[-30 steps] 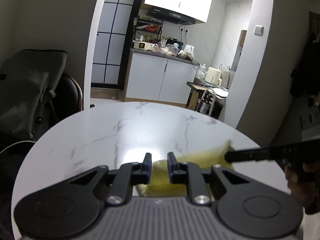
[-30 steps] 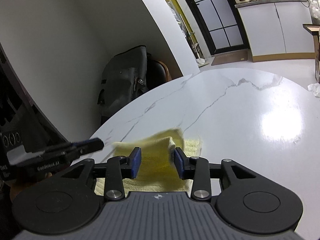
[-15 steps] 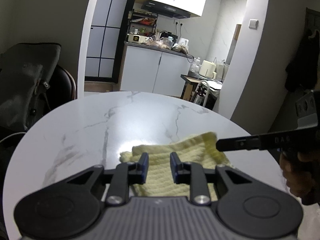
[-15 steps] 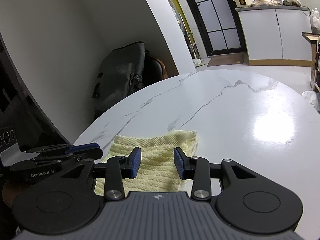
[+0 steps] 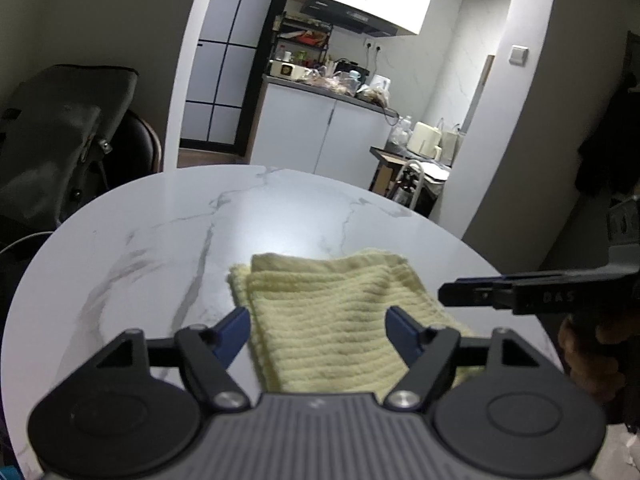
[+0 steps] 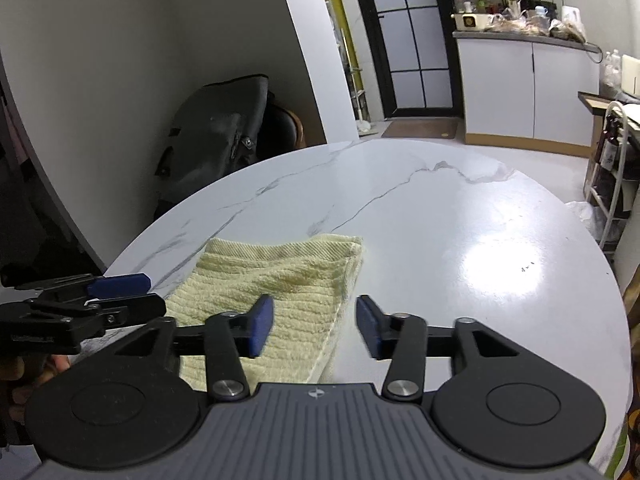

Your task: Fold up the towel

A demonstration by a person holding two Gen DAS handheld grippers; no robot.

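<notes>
A pale yellow ribbed terry towel [image 5: 340, 320] lies folded and flat on the round white marble-veined bench [image 5: 160, 240], near the bench's near edge. From the left wrist view its long axis runs from that near edge away toward the bench's middle, with the ribs running crosswise; a lower layer peeks out along the far left corner, so the layers are not quite flush. The left claw [image 5: 318, 332] hovers over the near part of the towel with its blue-padded fingers [image 5: 232, 334] spread wide apart, gripping nothing, the towel lying between and beyond them. The right claw [image 6: 314, 326] is likewise spread apart and empty; in its own view the towel [image 6: 280, 280] sits ahead and mostly to the left, its hemmed right edge passing between the two fingers, the left pad [image 6: 260, 326] over cloth and the right pad over bare bench. Each claw shows at the side of the other's view, level with the towel's side edges. A dark bag [image 6: 216, 136] slumps on a chair beyond the bench.
</notes>
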